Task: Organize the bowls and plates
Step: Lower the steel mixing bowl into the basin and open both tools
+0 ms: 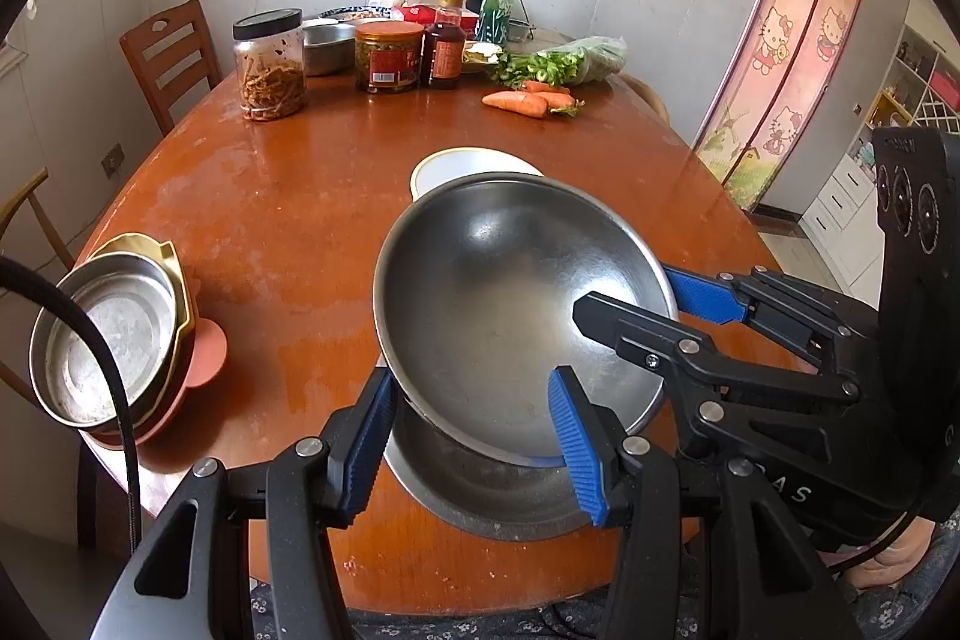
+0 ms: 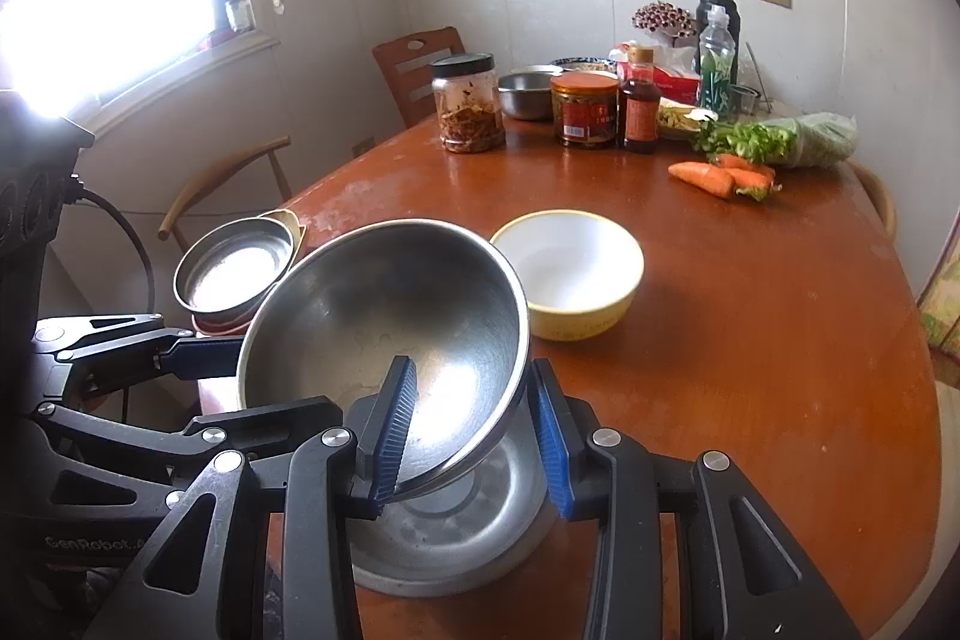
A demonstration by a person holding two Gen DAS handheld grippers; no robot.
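The steel bowl is tilted and lifted just over a second steel bowl that sits on the counter at the near edge. Both hand-held grippers are clamped on it. The right hand-held gripper has its jaws closed over the rim, one pad inside the bowl and one against the outer wall. The left hand-held gripper grips the rim from the opposite side in the same way, one pad inside and one outside.

Just beyond the lifted bowl stands a yellow bowl with a white inside, apart from it. At the left edge of the counter a stack of dishes rests, a steel dish on top of a gold one and a reddish one. Further back are jars, a sauce bottle, carrots and greens.

The bowl is smooth and thin-walled, and each grip covers only a short stretch of rim, so I judge it could slide or swing if the two hands drift apart or tilt unevenly. Lowered off-centre, it may catch the rim of the bowl below and push it toward the near edge of the counter. A swing forward could knock the yellow bowl.
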